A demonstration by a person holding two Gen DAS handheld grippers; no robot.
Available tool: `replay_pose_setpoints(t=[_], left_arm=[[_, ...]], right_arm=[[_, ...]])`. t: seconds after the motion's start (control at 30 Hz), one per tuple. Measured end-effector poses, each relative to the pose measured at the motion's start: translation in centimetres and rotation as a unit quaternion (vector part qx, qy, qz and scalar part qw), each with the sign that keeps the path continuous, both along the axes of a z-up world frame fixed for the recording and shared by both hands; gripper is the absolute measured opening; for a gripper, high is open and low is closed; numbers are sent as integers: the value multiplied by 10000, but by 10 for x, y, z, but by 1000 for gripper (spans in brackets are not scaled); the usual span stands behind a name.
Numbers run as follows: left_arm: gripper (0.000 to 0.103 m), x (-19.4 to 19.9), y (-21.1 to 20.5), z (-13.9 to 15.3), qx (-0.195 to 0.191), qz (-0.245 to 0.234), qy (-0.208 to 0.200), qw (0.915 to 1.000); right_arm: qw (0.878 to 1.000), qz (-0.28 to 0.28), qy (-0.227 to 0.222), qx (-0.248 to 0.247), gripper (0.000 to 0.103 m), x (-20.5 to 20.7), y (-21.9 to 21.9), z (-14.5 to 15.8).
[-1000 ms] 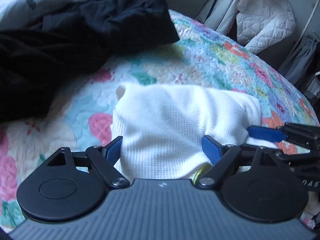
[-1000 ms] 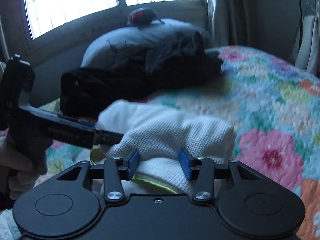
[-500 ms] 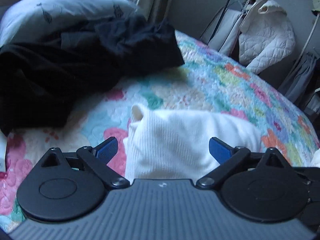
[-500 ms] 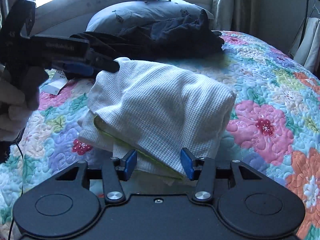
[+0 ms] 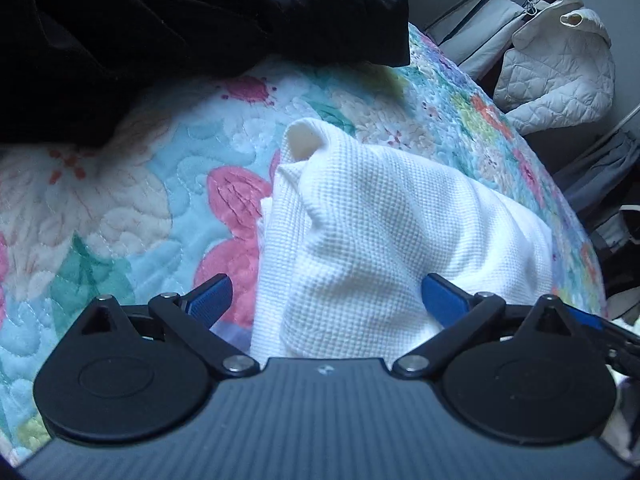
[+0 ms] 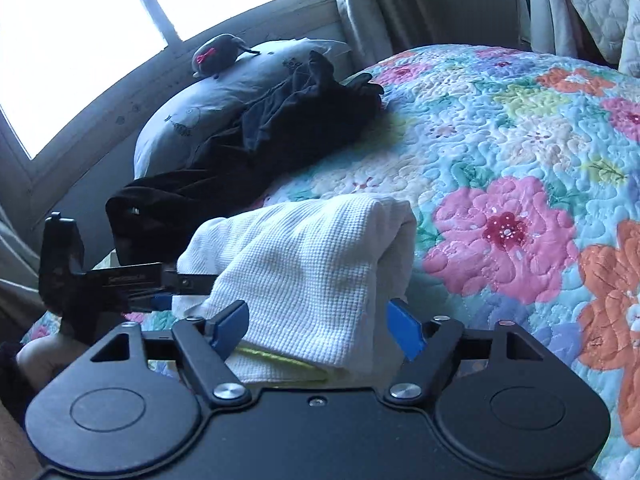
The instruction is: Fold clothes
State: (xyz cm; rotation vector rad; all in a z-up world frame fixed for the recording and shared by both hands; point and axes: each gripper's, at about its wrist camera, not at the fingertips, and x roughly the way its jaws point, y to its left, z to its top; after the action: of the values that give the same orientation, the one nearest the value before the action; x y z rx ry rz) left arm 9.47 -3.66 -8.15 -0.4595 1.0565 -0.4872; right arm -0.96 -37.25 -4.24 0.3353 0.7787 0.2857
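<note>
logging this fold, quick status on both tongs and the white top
Left tongs opening, astride white top, not gripping. Right tongs opening, same. Top folded on quilt. Black clothes beyond, clear.

My left gripper [image 5: 326, 294] is opening its jaws wider than a second ago, blue pads now clear of the white waffle garment [image 5: 384, 224] that sits between them. My right gripper [image 6: 318, 326] is opening too, letting go of the garment it pinched before. In the left wrist view the black clothes [image 5: 160, 32] now fill the upper left, nearer than before, and the garment's raised corner stands closer.
</note>
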Motion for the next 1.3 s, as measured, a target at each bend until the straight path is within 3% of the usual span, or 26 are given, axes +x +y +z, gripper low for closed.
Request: replay_pose_setpoints(t=[0.1,0.17,0.23,0.3,0.47,0.53,0.6,0.73,0.87,0.97,1.07,1.1,1.2,1.3], left_arm=[[103,3,-2,-15,-309,-96,193,9993],[103,4,0,-29,-520,-17,314,9982],[103,6,5,-39,-798,53,352,9962],[103,7,8,-43,-958,61,322,9949],[103,-1,6,-49,-1192,27,70,9928],[103,-1,6,-48,-1360,-56,84,9907],[103,-4,5,-47,-1322,-17,78,9912],[99,-16,5,-30,-1263,-272,20,9916],[97,-25,-20,-17,-1065,-995,-70,9893],[103,-25,-47,-19,-840,-1330,-125,9875],[103,-27,-59,-34,-883,-1257,-161,9880],[103,-28,-59,-36,-919,-1239,-221,9878],[103,-31,-50,-40,-1167,-1092,-278,9868],[102,-35,-42,-44,-1409,-816,-307,9862]], right_arm=[[9982,-235,432,329,88,19,-9,-32],[9900,-495,720,1105,93,22,-22,-56],[9690,-758,984,2135,94,20,-36,-82],[9626,-722,886,2455,96,16,-36,-92],[9754,-362,855,1997,97,34,-13,-83],[9752,-464,802,2012,91,35,-9,-81],[9759,-429,618,2047,75,28,-8,-74],[9802,-349,422,1905,69,-5,0,-51],[9791,-552,623,1855,69,-46,-2,-37],[9691,-1063,1018,1978,73,-65,-16,-54],[9626,-1437,913,2107,82,-74,-28,-79],[9616,-1445,805,2190,91,-72,-31,-88],[9645,-1270,493,2262,98,-49,-31,-99],[9730,-1193,347,1943,94,-20,-14,-88]])
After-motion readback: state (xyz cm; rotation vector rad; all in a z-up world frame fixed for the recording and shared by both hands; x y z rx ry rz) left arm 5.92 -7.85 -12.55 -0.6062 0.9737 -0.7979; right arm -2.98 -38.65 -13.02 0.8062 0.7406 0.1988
